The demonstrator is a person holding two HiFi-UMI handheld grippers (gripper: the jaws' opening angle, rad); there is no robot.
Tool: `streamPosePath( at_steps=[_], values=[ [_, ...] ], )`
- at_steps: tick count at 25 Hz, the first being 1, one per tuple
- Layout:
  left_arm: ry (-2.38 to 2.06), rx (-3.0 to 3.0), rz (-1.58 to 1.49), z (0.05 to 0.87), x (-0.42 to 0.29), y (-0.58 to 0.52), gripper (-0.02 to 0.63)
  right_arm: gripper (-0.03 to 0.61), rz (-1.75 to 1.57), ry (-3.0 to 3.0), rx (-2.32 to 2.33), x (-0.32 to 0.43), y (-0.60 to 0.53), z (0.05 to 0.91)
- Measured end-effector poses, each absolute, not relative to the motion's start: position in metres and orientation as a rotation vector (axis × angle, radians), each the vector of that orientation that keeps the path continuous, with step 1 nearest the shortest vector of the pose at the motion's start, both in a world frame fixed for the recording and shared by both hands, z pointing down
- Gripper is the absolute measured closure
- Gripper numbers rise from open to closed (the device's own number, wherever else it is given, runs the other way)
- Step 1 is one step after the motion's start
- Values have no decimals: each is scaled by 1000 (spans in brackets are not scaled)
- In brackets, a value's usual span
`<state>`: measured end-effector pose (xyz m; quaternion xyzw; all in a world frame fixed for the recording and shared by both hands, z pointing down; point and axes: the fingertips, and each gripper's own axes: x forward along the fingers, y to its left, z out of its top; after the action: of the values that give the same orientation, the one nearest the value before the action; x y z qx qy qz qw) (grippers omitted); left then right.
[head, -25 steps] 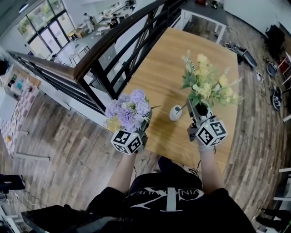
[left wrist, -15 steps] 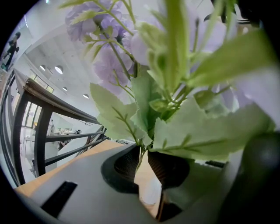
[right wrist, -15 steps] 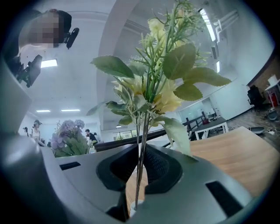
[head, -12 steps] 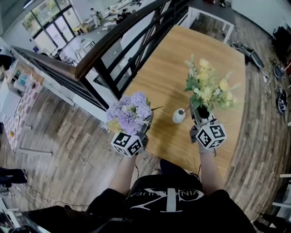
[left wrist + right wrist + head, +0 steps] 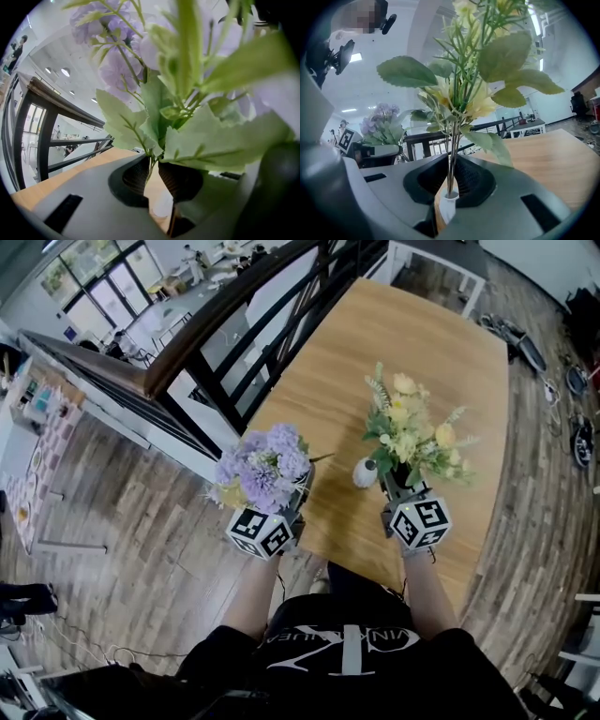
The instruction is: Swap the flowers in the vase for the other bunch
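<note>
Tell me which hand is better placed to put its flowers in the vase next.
Right. The right gripper is shut on the yellow bunch, whose stems meet the mouth of the white vase. The left gripper holds the purple bunch farther from the vase, near the table edge.

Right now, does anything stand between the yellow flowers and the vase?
Nothing visible does. The stems of the yellow flowers hang right at the open mouth of the vase; the purple flowers are held well to the left.
</note>
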<state>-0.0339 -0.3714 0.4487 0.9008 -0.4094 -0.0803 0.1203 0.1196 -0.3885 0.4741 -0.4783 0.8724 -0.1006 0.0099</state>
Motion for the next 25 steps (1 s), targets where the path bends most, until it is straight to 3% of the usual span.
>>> streamPosePath(
  at_steps=[20, 25],
  values=[
    [-1210, 2588, -259, 455, -35, -375, 548, 526, -338, 2886, -1512, 103, -384, 512],
    [-1207, 2588, -262, 456, -35, -377, 548, 500, -336, 2900, -1504, 101, -384, 513]
  ],
)
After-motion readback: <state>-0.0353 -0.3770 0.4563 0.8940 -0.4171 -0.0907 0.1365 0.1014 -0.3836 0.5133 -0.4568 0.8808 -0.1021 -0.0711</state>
